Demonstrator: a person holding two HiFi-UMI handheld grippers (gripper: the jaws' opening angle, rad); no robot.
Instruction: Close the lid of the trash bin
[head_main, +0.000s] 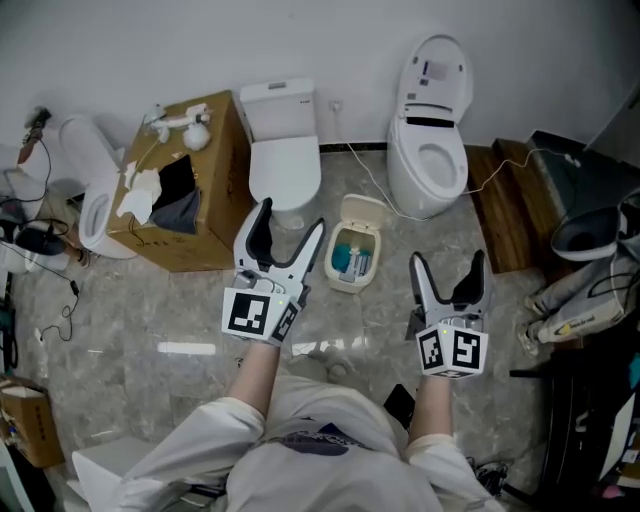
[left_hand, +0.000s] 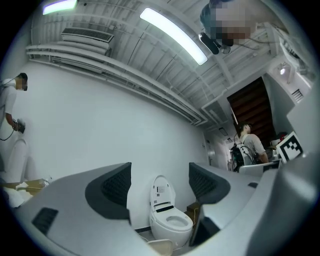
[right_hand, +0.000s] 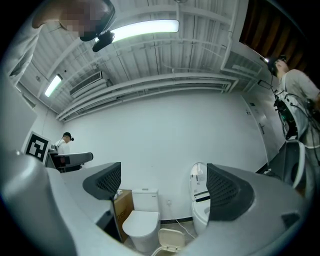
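Small cream plastic trash bin (head_main: 352, 262) stands on the grey marbled floor (head_main: 160, 300), between the white square-tank toilet (head_main: 283, 165) and the white oval toilet (head_main: 428, 160). Its hinged lid (head_main: 363, 211) is tipped up and back, and blue and white contents show inside.

Left gripper (head_main: 290, 222) appears just left of the bin in the head view, fingers spread, nothing between them. Right gripper (head_main: 448, 262) is near the bin's right, fingers spread wide, also empty.

Step in hand: approach.

Judgement: no grasp needed. Bring one finger behind the lid's top edge and push it forward and down along the hinge arc. Go gently, since the light bin may slide or tip.
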